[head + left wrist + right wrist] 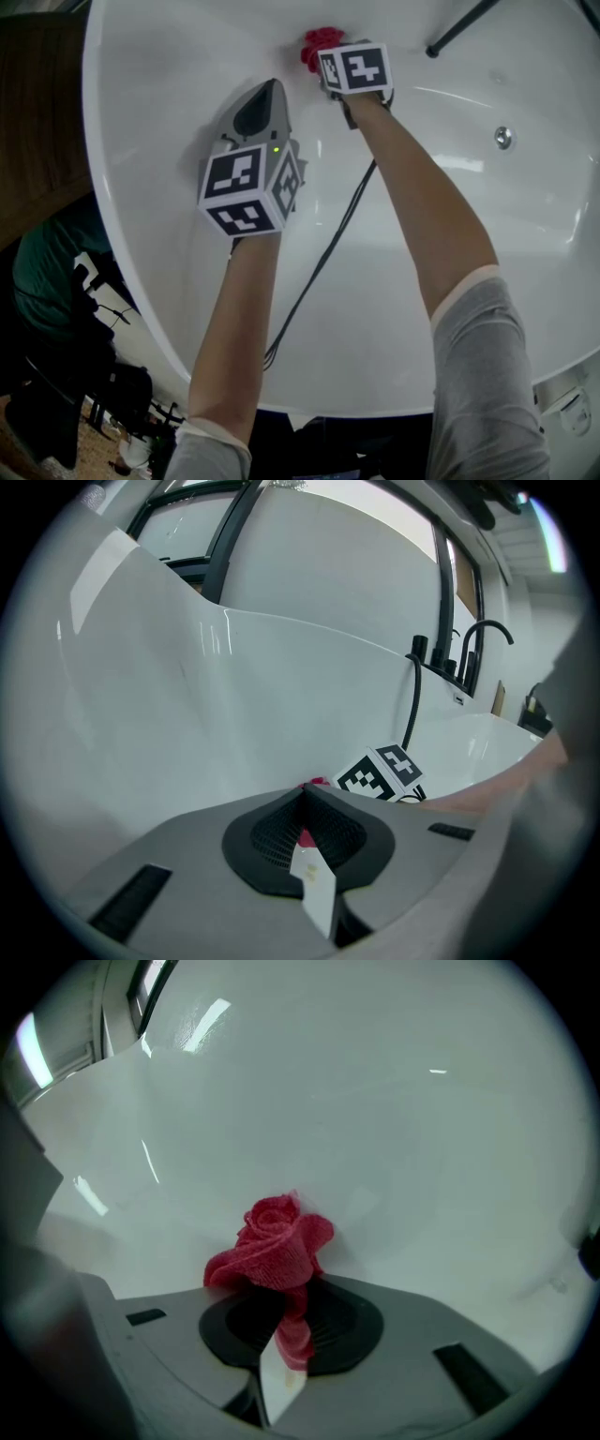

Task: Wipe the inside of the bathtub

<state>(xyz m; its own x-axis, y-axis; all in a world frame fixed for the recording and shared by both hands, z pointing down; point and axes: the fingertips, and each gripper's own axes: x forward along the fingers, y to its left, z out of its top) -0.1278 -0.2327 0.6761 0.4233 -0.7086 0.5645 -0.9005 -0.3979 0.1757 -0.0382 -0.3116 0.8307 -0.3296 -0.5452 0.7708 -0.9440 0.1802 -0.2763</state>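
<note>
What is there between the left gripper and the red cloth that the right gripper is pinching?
Nothing but bare white bathtub wall. The head view shows the left gripper apart from the red cloth, with only that wall between them.

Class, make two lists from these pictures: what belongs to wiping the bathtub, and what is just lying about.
In the job: bathtub, red cloth, right gripper shut on it.
Just about: black faucet, metal tub fitting, black cable, left gripper, shut, empty.
</note>
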